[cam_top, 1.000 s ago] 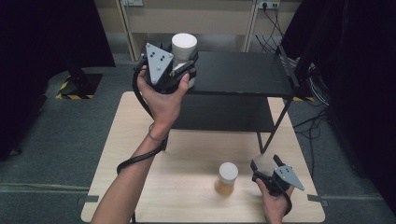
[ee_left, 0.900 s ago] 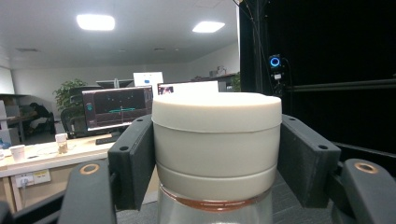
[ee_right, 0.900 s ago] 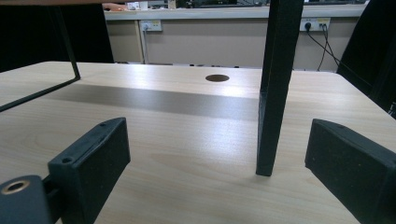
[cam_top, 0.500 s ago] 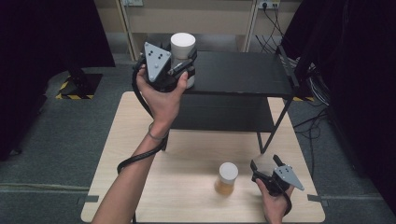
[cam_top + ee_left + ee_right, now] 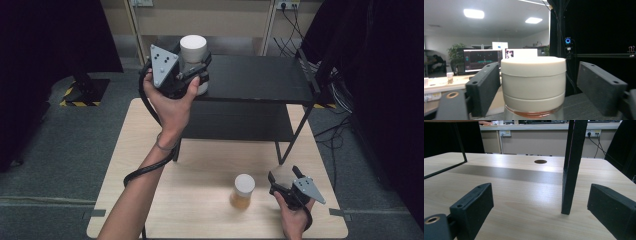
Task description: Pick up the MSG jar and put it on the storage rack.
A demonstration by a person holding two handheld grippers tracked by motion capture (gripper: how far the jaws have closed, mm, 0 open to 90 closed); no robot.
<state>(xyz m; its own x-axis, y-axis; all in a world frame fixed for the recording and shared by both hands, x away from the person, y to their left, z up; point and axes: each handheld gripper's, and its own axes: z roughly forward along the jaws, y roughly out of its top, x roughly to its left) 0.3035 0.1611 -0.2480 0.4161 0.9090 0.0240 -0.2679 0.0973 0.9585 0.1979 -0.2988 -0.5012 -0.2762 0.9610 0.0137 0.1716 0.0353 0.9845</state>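
A white-lidded jar (image 5: 192, 49) with a clear glass body is at the left end of the black rack's top shelf (image 5: 260, 77). My left gripper (image 5: 192, 75) is open around it. In the left gripper view the jar (image 5: 533, 82) fills the space between the jaws: the left jaw is against the lid and the right jaw stands apart from it. A second jar (image 5: 244, 190), white-lidded with amber contents, stands on the wooden table (image 5: 200, 215). My right gripper (image 5: 285, 175) rests low just right of it, open and holding nothing.
The rack's thin black leg (image 5: 571, 170) stands on the table between my right gripper's jaws, a little ahead. A round hole (image 5: 540, 161) lies in the tabletop farther back. The rack's lower shelf (image 5: 235, 120) overhangs the table's rear half. Cables hang at the right.
My left gripper has shifted slightly to the left at the white-lidded jar. The right gripper and the amber jar have stayed where they were.
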